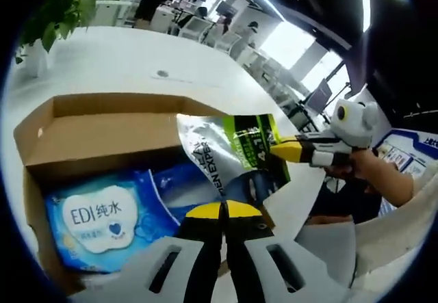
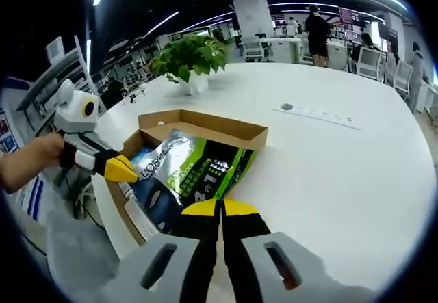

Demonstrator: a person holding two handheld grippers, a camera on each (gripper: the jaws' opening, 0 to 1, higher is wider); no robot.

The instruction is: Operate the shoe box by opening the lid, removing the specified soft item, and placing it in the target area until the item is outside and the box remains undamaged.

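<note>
On the white table point(image 2: 328, 152), the cardboard shoe box point(image 2: 205, 126) stands open, its lid flap point(image 1: 109, 128) folded back, and a silver-and-green pouch point(image 1: 229, 156) is lifted partly out of it. The right gripper point(image 1: 277, 149) has its yellow tips together on the pouch's upper edge, seen from the side in the left gripper view; in its own view the pouch point(image 2: 202, 169) runs down to the closed tips. The left gripper point(image 2: 130, 169) sits at the box's near end with its tips pressed together at the pouch's silver corner; whether it truly pinches the foil I cannot tell. A blue pack of wet wipes point(image 1: 102, 221) lies flat on the box floor beneath the pouch, and a potted plant point(image 2: 191, 60) stands beyond the box. The pouch is not yet clear of the walls. The chief risk, in my judgement, is a slip: the foil looks slick and is held only at its edge, so a quick pull could let it drop back. Dragging it sideways could also catch the cardboard wall and tip or tear the box.
</note>
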